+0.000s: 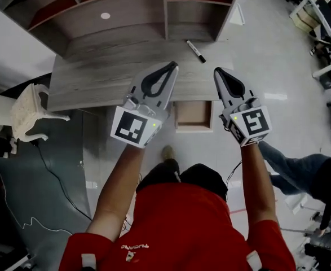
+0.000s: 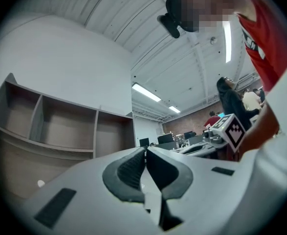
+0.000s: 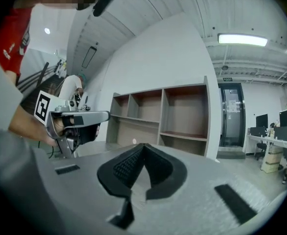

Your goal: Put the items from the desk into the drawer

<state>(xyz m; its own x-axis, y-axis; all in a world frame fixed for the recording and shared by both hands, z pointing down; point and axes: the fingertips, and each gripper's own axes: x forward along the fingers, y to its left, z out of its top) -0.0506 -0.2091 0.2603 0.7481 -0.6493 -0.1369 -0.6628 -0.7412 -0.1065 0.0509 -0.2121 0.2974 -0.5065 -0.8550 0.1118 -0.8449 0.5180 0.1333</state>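
The marker (image 1: 195, 51) lies on the desk (image 1: 92, 78), just beyond the tips of the 2 grippers and between them, touching neither. The left gripper (image 1: 173, 65) has its jaws pressed together with nothing between them. The right gripper (image 1: 217, 70) is likewise closed on nothing. The drawer (image 1: 193, 115) stands open at the desk's near edge, between the grippers.

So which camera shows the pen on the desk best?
The head view: the pen lies in plain sight on the desk, just in front of the shelf unit. Neither gripper view shows it, only that shelf unit.
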